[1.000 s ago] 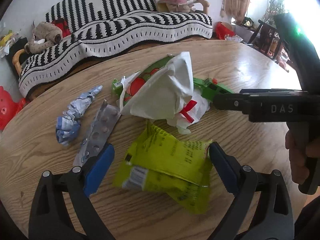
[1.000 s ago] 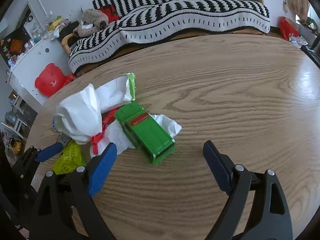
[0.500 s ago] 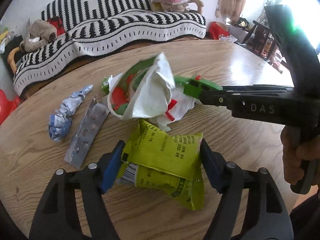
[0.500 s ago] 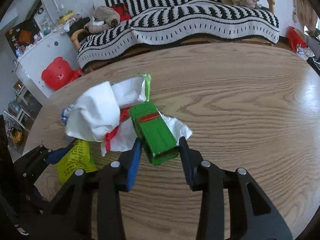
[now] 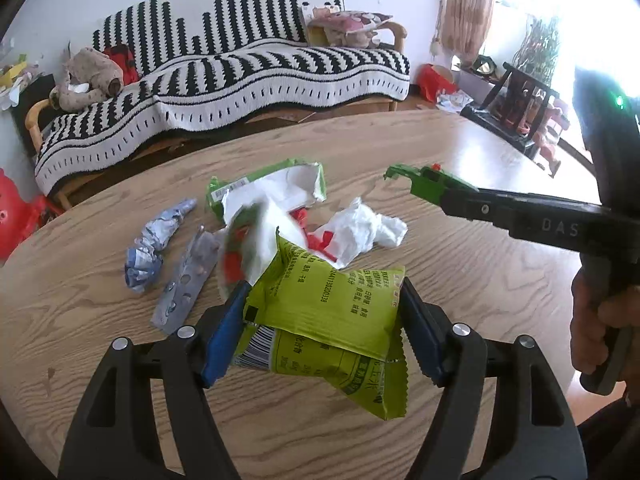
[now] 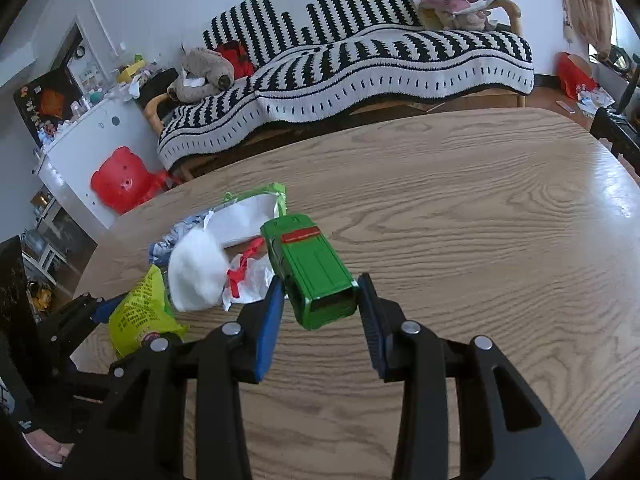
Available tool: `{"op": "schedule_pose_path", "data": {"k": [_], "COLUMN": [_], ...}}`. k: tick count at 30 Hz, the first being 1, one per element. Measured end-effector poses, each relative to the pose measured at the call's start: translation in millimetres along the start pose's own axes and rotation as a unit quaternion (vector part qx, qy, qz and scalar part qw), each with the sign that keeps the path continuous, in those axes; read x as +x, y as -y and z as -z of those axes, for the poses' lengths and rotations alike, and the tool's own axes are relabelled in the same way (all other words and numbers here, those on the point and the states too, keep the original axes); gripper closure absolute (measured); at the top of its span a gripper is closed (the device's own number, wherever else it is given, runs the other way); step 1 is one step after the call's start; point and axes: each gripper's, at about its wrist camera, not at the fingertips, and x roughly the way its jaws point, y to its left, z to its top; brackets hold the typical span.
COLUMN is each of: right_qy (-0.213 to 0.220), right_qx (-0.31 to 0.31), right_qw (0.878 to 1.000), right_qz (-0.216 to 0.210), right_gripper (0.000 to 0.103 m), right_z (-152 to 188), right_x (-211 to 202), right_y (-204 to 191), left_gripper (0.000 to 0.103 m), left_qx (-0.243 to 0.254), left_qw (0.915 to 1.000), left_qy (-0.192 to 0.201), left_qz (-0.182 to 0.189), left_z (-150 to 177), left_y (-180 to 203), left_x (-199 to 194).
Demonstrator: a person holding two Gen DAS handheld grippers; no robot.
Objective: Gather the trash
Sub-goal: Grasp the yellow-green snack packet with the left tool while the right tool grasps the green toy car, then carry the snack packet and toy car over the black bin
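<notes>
My left gripper (image 5: 322, 288) is shut on a yellow-green snack packet (image 5: 332, 312) and holds it above the wooden table (image 5: 460, 148). My right gripper (image 6: 319, 280) is shut on the rear of a green toy car (image 6: 308, 264), which hangs clear of the table. The car (image 5: 418, 176) also shows at the right gripper's tip in the left wrist view. The packet (image 6: 140, 312) appears at the left of the right wrist view. On the table lie an opened green-and-white bag (image 5: 272, 188), a white tissue with red scraps (image 5: 364, 228), a crumpled blue-white wrapper (image 5: 152, 246) and a silver blister pack (image 5: 186, 284).
A blurred white-and-red wrapper (image 5: 248, 248) sits just beyond the packet. A striped sofa (image 5: 248, 80) with a plush toy (image 5: 88, 80) stands behind the table. A red bear-shaped stool (image 6: 120, 180) is at the left, and a dark chair (image 5: 516, 108) at the far right.
Both grippers closed, the left on the snack packet, the right on the toy car, and both rose off the table. The white wrapper slid down off the pile.
</notes>
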Motion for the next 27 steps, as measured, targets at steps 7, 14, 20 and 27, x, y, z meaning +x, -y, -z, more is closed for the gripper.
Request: {"op": "schedule_pose_path", "data": {"k": [7, 14, 20, 27], "right_qy": [0.002, 0.015, 0.030, 0.048], "right_qx": [0.004, 0.017, 0.038, 0.077], "right_qw": [1.000, 0.999, 0.996, 0.988], "right_qz": [0.015, 0.041, 0.074, 0.125], "right_gripper": [0.065, 0.065, 0.065, 0.065], "right_z": [9, 20, 34, 64], "right_x": [-25, -65, -114, -179], "right_y": [13, 43, 85, 151], "left_gripper": [0.032, 0.032, 0.032, 0.032], "left_qx": [0.008, 0.018, 0.034, 0.082], "left_qw": [0.9999, 0.9997, 0.9983, 0.9912], "left_qy": [0.001, 0.001, 0.007, 0.011], "left_qz": [0.006, 0.015, 0.046, 0.104], "left_z": [-3, -11, -23, -27], "left_y": [22, 53, 103, 202], "left_x": [-1, 6, 11, 19]}}
